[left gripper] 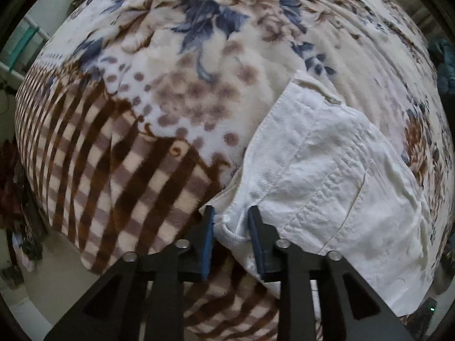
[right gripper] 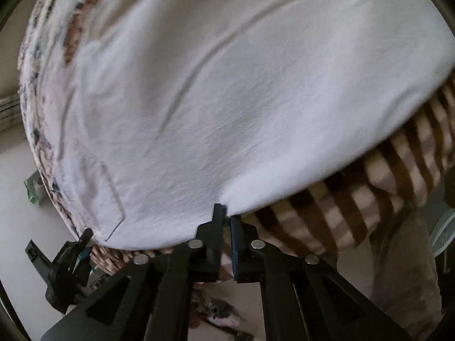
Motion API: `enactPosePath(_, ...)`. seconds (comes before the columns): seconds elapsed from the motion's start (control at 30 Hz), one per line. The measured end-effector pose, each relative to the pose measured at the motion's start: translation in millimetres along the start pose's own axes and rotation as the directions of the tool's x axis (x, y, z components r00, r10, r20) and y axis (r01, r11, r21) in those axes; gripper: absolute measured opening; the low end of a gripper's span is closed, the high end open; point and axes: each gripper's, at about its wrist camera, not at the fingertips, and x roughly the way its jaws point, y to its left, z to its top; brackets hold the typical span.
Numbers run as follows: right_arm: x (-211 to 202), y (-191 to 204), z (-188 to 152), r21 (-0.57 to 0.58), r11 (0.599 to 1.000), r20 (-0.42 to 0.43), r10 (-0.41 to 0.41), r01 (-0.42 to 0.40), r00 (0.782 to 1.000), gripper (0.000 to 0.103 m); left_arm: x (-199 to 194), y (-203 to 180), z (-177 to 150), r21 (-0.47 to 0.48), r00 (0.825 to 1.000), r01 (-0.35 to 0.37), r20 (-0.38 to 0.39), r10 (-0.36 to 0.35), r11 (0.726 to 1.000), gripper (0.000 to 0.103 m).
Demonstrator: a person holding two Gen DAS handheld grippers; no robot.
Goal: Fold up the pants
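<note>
Left gripper (left gripper: 231, 216): jaws parted, a bunched corner of the white pants (left gripper: 327, 170) lying between the blue pads (left gripper: 209, 244), cloth touching both; whether it is truly clamped cannot be told. Right gripper (right gripper: 227, 213): jaws nearly together, pinching the pants' near edge. Pants: spread flat, folded, on the floral and checked blanket (left gripper: 136, 147), at its near edge, patch pocket (right gripper: 99, 187) facing up.

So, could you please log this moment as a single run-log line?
task: fold pants | white pants on floral blanket | left gripper open around pants corner | right gripper shut on pants edge
</note>
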Motion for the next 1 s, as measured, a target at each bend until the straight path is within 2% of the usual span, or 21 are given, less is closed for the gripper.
enactPosePath(0.03,2,-5,5,0.020,1.000,-0.020,0.023,-0.022,1.000,0.013,-4,-2,-2,0.008,1.000,-0.008,0.002,0.008,1.000,0.029)
enactPosePath(0.07,2,-7,10,0.028,0.999,-0.058,0.043,-0.042,0.997,0.033,-9,-8,-5,0.019,1.000,-0.014,0.012,0.014,1.000,0.030)
enactPosePath(0.1,-1,-11,13,0.025,0.998,-0.081,0.058,-0.056,0.995,0.065,-20,-16,-9,0.038,0.999,-0.037,0.035,0.036,0.999,0.033)
enactPosePath(0.13,-6,-11,14,0.018,0.998,-0.090,0.069,-0.068,0.994,0.077,-31,-23,-15,0.062,0.996,-0.074,0.060,0.070,0.995,0.044)
enactPosePath(0.17,-19,-10,14,-0.007,0.997,-0.081,0.074,-0.074,0.994,0.081,-40,-30,-20,0.082,0.993,-0.087,0.085,0.080,0.993,0.052)
enactPosePath(0.23,-40,-3,15,-0.088,0.993,-0.085,0.070,-0.078,0.994,0.081,-61,-48,-31,0.125,0.985,-0.105,0.146,0.087,0.987,0.095)
enactPosePath(0.27,-50,1,17,-0.130,0.989,-0.079,0.057,-0.067,0.995,0.081,-67,-59,-35,0.150,0.983,-0.105,0.165,0.080,0.983,0.099)
enactPosePath(0.37,-83,20,32,-0.256,0.966,-0.007,0.027,-0.028,1.000,0.081,-67,-115,-40,0.259,0.982,-0.109,0.179,0.063,0.960,0.101)
enactPosePath(0.43,-110,45,58,-0.371,0.929,0.094,0.024,0.012,0.995,0.081,-57,-141,-39,0.299,0.987,-0.098,0.151,0.054,0.949,0.101)
enactPosePath(0.5,-121,75,91,-0.460,0.885,0.146,0.003,0.065,0.989,0.081,-46,-169,-35,0.318,0.992,-0.070,0.120,0.033,0.946,0.101)
enactPosePath(0.6,-116,120,147,-0.600,0.794,0.105,-0.044,0.098,0.994,0.081,-28,-202,-32,0.342,0.992,-0.086,0.114,0.049,0.936,0.101)
enactPosePath(0.67,-91,153,177,-0.687,0.723,0.005,-0.097,0.074,0.995,0.081,-16,-217,-32,0.354,0.992,-0.104,0.106,0.071,0.929,0.101)
enactPosePath(0.73,-67,169,191,-0.746,0.664,-0.078,-0.160,0.049,0.984,0.077,-3,-225,-33,0.349,0.993,-0.111,0.083,0.087,0.931,0.101)
enactPosePath(0.77,-54,174,195,-0.778,0.628,-0.125,-0.205,0.032,0.971,0.044,4,-227,-33,0.343,0.993,-0.113,0.068,0.096,0.932,0.101)
enactPosePath(0.8,-45,177,197,-0.810,0.585,-0.143,-0.261,0.038,0.955,0.005,10,-228,-33,0.335,0.993,-0.121,0.054,0.109,0.934,0.101)
enactPosePath(0.83,-43,177,197,-0.825,0.564,-0.151,-0.288,0.040,0.946,0.005,13,-227,-33,0.328,0.992,-0.126,0.046,0.117,0.936,0.101)
enactPosePath(0.87,-48,179,199,-0.838,0.544,-0.150,-0.285,0.031,0.947,0.004,18,-226,-33,0.321,0.991,-0.133,0.036,0.128,0.938,0.101)
enactPosePath(0.9,-61,181,205,-0.849,0.527,-0.113,-0.259,0.042,0.959,0.004,23,-224,-33,0.307,0.989,-0.147,0.019,0.148,0.940,0.101)
enactPosePath(0.93,-71,181,214,-0.839,0.541,-0.099,-0.237,0.047,0.967,0.004,25,-221,-33,0.290,0.988,-0.149,0.007,0.154,0.945,0.101)
enactPosePath(0.97,-80,178,225,-0.816,0.577,-0.101,-0.213,0.041,0.972,0.004,27,-219,-32,0.268,0.988,-0.146,-0.006,0.153,0.952,0.101)
enactPosePath(1.0,-84,174,233,-0.804,0.594,-0.134,-0.203,0.014,0.970,0.004,28,-216,-31,0.244,0.989,-0.141,-0.018,0.150,0.959,0.101)
